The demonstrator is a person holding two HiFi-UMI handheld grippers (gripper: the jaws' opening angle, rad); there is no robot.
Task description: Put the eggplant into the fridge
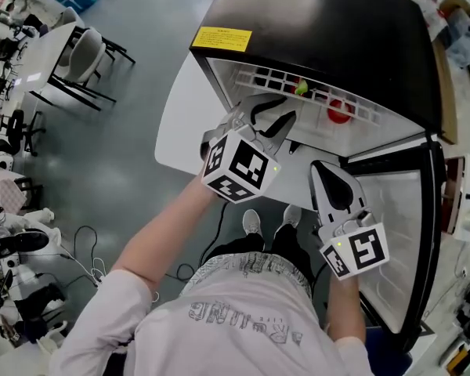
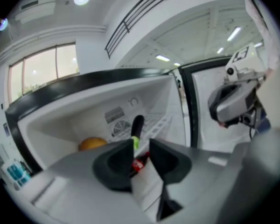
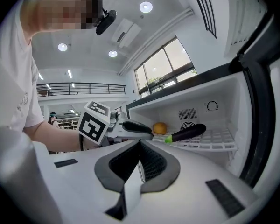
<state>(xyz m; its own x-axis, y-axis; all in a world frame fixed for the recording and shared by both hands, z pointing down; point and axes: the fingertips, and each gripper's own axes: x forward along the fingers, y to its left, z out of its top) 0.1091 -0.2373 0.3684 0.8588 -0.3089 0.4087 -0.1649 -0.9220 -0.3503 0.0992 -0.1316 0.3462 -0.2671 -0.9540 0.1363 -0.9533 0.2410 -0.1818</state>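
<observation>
Open black-topped fridge (image 1: 321, 22) at 1 o'clock in the head view, white wire shelf (image 3: 219, 141) inside. Left gripper (image 2: 141, 149) points at the shelf, tongs spread, pinching nothing. Right gripper (image 3: 140, 143), at 5 o'clock, has its tongs pressed together, empty. The dark eggplant (image 3: 189, 133) lies on the shelf, green stem near the left tongs. A small orange (image 3: 160, 128) sits at its 9 o'clock.

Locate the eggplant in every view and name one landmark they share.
Head view: eggplant, green stem end showing, upper centre, inside the fridge.
Left gripper view: eggplant at centre, green stem end nearest the camera.
Right gripper view: eggplant lying right of centre.
Shared landmark: the white wire shelf under it.
</observation>
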